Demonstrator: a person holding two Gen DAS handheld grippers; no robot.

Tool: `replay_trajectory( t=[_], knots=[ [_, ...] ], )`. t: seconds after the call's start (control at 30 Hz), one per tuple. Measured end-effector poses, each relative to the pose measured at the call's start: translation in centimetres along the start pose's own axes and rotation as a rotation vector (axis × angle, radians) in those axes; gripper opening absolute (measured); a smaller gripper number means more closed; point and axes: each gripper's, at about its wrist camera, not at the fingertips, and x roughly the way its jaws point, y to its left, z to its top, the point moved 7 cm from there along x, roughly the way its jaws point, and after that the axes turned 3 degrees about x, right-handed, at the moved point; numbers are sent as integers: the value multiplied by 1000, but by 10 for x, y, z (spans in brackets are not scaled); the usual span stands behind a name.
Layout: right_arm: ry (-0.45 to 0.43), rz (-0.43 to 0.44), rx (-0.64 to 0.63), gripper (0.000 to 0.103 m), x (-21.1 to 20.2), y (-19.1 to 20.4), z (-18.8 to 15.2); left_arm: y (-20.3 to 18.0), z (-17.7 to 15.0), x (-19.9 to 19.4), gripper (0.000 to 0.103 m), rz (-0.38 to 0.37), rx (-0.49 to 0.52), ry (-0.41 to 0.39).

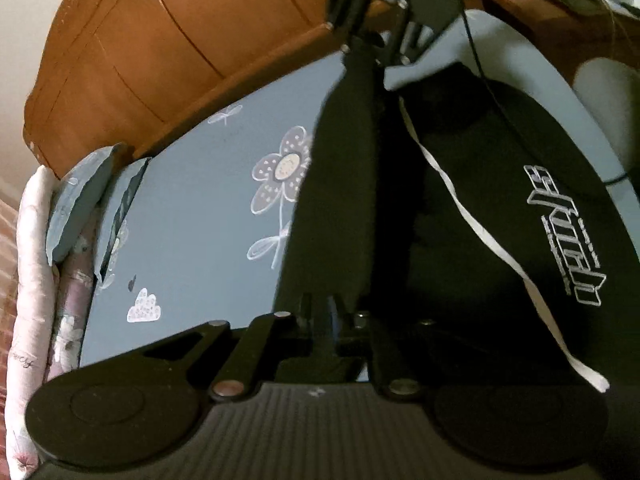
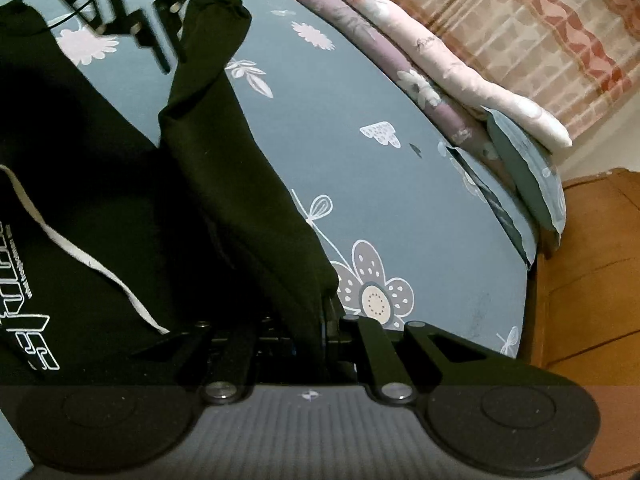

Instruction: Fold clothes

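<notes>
Hoodie sleeve [image 2: 240, 184] in right claw [image 2: 326, 320]

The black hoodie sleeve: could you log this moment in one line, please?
Phase: sleeve fold | left tongs: on black hoodie sleeve | right tongs: shut on sleeve | surface: blue floral sheet

One black hoodie [image 1: 500, 200], two grippers, one blue flowered bedsheet [image 1: 200, 220].

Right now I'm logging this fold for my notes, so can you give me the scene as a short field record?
garment: black hoodie with a white drawstring
surface: blue floral bedsheet
sleeve: black sleeve stretched between the two grippers
left gripper: sleeve fabric between the jaws
right gripper: shut on the sleeve
beside bed: wooden cabinet
</notes>
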Motion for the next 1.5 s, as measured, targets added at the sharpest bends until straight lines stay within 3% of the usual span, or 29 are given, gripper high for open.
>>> replay_trajectory(
  t=[0.03, 0.07, 0.1, 0.3, 0.43, 0.47, 0.57, 0.7, 0.9, 0.93, 0.97, 1.03, 1.23, 1.5],
  knots=[
    [3, 0, 5, 11, 0, 0, 0, -4, -2, 2, 27, 19, 22, -1],
    [6, 0, 8, 11, -1, -1, 1, -8, -4, 5, 51, 40, 43, -1],
    [9, 3, 11, 11, -2, -1, 2, -11, -7, 9, 64, 64, 60, -3],
    [18, 6, 29, 11, -5, -1, 3, -25, -20, 44, 64, 61, 0, -7],
    [26, 5, 38, 11, -5, -1, 3, -31, -5, 58, 64, 99, -11, -61],
    [26, 5, 41, 11, -5, -1, 3, -32, 0, 62, 61, 111, -7, -76],
    [26, 4, 52, 11, -5, -3, 3, -31, 10, 78, 36, 139, 9, -59],
    [26, 8, 55, 11, -7, -2, 0, -15, -4, 88, 32, 173, -20, 20],
    [16, 12, 72, 11, -6, -4, -1, 8, -53, 91, 30, 217, -47, 150],
    [16, 13, 71, 11, -5, -3, -1, 12, -61, 91, 27, 224, -52, 172],
    [17, 17, 71, 11, -5, -3, -1, 15, -68, 92, 15, 228, -58, 192],
    [19, 20, 69, 11, -4, -1, -1, 17, -74, 89, 3, 227, -64, 204],
    [39, 10, 57, 11, -1, 3, -5, 28, -62, 65, 2, 263, -57, 171],
    [15, -27, 54, 11, -8, 3, -7, 44, -40, 2, 2, 328, -116, 122]
  ],
)
